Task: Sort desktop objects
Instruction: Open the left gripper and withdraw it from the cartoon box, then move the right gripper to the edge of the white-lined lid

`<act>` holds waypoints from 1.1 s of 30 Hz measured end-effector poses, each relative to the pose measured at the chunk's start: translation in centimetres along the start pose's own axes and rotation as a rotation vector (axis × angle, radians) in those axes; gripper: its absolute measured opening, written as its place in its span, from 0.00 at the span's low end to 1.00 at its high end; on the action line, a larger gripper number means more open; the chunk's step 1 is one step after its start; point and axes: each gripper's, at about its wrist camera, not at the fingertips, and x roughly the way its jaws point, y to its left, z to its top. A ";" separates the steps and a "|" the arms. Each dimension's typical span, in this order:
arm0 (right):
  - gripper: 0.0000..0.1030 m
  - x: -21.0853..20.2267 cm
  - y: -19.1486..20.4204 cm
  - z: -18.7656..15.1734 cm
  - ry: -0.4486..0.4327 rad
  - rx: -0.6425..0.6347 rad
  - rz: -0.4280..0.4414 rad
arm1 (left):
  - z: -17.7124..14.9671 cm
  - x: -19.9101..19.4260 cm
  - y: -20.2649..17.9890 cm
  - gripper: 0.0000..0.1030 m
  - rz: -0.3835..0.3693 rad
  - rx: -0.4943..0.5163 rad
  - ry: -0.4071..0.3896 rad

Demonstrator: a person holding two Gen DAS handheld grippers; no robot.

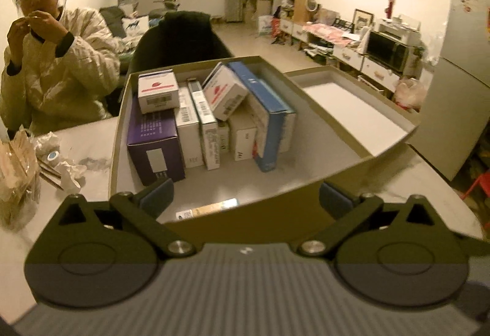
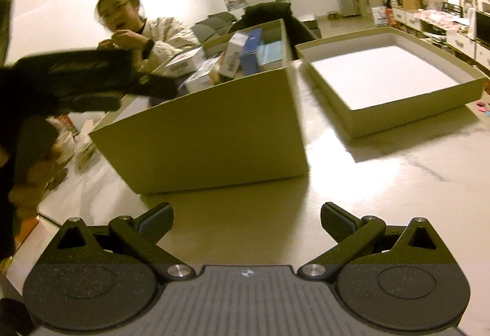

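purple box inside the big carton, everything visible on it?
The purple box is a dark purple cardboard carton with small white print on its top and a pale label on its near end. It lies at the left end of the row inside the olive carton, beside the left wall, touching a white box to its right. A small white box with a red logo rests on it.
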 end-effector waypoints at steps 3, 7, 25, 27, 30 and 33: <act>1.00 -0.4 -0.8 0.1 -0.013 0.013 -0.018 | -0.7 -1.0 -0.5 1.00 -0.019 0.016 -0.016; 1.00 -0.9 -1.8 0.3 -0.029 0.030 -0.043 | -2.0 -1.9 -1.3 1.00 -0.049 0.034 -0.024; 1.00 -2.6 -7.4 1.6 -0.097 0.120 -0.177 | -6.6 -0.9 -4.4 1.00 -0.185 0.002 0.028; 1.00 -2.7 -8.4 1.9 -0.109 0.134 -0.198 | -7.0 -0.6 -4.7 1.00 -0.197 0.006 0.038; 1.00 -2.8 -10.2 2.4 -0.126 0.163 -0.236 | -7.4 0.0 -5.1 1.00 -0.209 0.006 0.053; 1.00 -2.9 -12.2 3.0 -0.142 0.198 -0.273 | -7.6 0.6 -5.4 1.00 -0.216 -0.003 0.060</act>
